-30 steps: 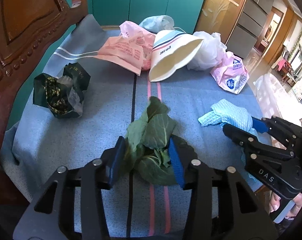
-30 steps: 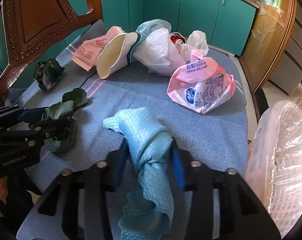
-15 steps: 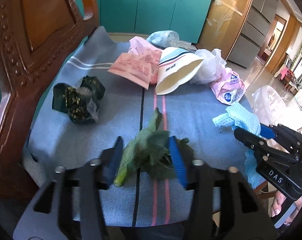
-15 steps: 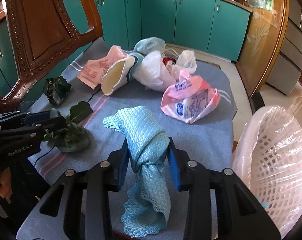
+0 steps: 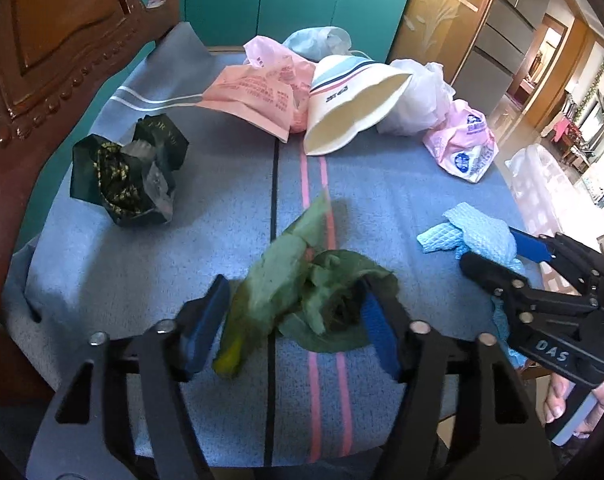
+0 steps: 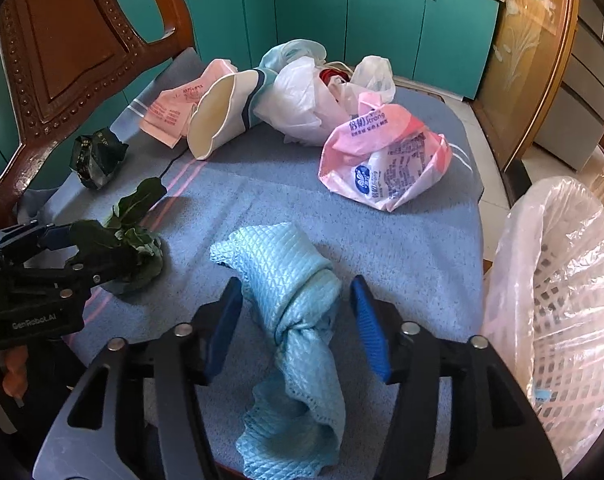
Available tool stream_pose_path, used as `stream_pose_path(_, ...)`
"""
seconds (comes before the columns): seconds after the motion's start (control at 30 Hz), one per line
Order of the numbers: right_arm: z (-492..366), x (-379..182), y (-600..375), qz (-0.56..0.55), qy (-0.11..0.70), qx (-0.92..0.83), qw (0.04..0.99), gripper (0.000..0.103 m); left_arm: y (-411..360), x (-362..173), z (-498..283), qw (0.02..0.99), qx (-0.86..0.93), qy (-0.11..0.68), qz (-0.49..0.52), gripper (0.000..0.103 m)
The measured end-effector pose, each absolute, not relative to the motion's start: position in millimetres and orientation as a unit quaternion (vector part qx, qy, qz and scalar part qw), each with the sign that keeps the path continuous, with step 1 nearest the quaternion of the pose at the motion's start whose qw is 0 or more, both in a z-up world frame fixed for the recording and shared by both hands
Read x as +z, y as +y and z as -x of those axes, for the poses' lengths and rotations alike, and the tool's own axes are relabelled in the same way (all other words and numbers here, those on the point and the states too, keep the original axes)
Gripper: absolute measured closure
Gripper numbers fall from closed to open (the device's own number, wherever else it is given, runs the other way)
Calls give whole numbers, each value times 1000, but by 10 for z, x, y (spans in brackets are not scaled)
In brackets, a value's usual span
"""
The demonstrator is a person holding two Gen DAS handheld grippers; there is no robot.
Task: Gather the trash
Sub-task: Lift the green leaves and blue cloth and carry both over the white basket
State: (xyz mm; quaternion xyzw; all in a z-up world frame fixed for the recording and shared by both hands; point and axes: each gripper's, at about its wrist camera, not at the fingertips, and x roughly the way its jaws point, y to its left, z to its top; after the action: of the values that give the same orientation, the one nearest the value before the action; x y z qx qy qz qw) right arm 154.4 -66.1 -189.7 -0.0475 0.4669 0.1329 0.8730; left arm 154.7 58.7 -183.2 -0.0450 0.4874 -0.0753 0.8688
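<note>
Crinkly dark foil wrapper (image 5: pixel 128 182) sits far left on the fuzzy blue tablecloth (image 5: pixel 206 216), next to the carved wooden chair (image 5: pixel 42 40). Limp green leaves (image 5: pixel 302 292) hang blurred between the left tongs (image 5: pixel 292 326); blue pads look spread, can't tell if they're pinching. Behind: flat pink bags (image 5: pixel 258 92), a squashed paper cup (image 5: pixel 349 108). Right tongs (image 6: pixel 296 326) stand open around a waffle-knit teal rag (image 6: pixel 292 280), pads not touching it. Lined lattice basket (image 6: pixel 557 300) sits far right.

left wrist: close, faces table (image 5: pixel 222 220) | right wrist: same table
</note>
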Motion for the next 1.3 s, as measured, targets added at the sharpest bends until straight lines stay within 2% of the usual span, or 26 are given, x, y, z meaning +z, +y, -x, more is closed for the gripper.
stream_pose_path(0.07,-1552,-1917,-639,50,469,135,871,44,576,-1816,-1550,869,-81,487,45,57)
stream_pose_path(0.23,-1532,-1941,-558,65,464,142,872,45,627,-1785,-1526,870,-76,484,51,77)
stream_pose_path(0.3,-1517,-1926,-534,70,460,147,873,60,666,-1771,-1516,871,-75,482,58,80)
stream_pose_path(0.33,-1517,-1922,-532,68,460,149,873,64,670,-1768,-1521,871,-72,482,58,81)
stream_pose_path(0.43,-1507,-1881,-531,64,454,156,875,68,681,-1758,-1507,873,-67,480,58,83)
stream_pose_path(0.57,-1506,-1822,-530,60,446,156,879,68,696,-1686,-1473,880,-58,468,59,87)
stream_pose_path(0.77,-1417,-1677,-588,60,427,151,890,68,723,-1403,-1374,901,-37,431,47,87)
stream_pose_path(1.03,-1251,-1249,-699,65,377,140,913,68,674,-963,-1192,924,-17,381,25,87)
stream_pose_path(1.3,-1044,-822,-1287,29,331,92,939,68,493,-592,-1059,939,-34,342,15,87)
